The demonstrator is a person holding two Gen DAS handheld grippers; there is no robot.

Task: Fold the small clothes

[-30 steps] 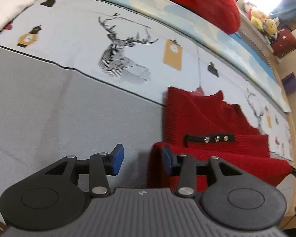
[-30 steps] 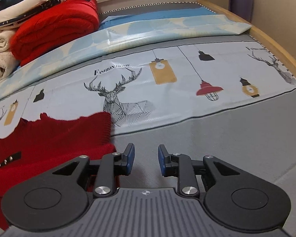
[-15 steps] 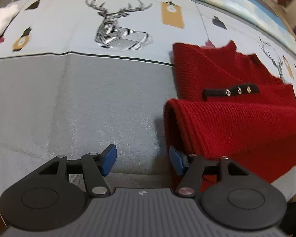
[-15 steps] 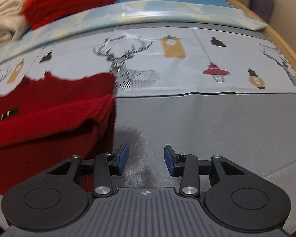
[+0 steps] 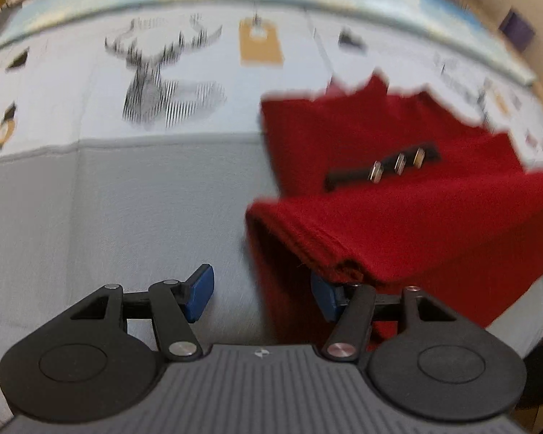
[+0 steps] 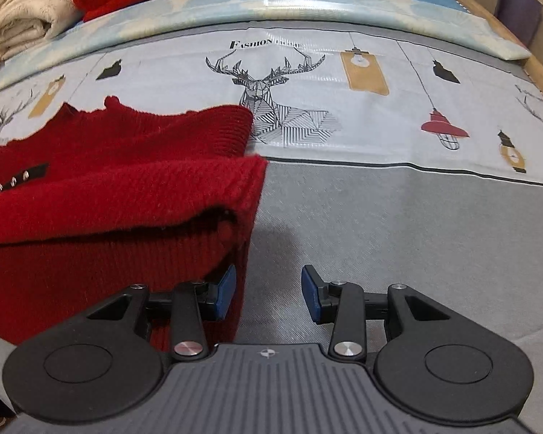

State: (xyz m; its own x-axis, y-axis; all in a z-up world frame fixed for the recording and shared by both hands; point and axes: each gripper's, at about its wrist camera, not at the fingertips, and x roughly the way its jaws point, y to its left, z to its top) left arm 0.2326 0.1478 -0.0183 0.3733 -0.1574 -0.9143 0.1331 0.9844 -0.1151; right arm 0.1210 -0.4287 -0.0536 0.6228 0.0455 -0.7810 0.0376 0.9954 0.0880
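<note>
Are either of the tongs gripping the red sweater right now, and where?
Neither. Both tongs stand open, left and right, their jaws having just been opening; the red sweater lies beside each, its folded edge draped over one finger, nothing between the pads.

bed (image 6: 398,217); red sweater (image 6: 108,188) folded on it

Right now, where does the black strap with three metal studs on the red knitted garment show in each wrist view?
Left wrist view: the black strap with three metal studs lies right of centre, on the red knitted garment.
Right wrist view: the strap sits at the far left edge.
Shared landmark: the line-drawn deer head printed on the bed cover.
</note>
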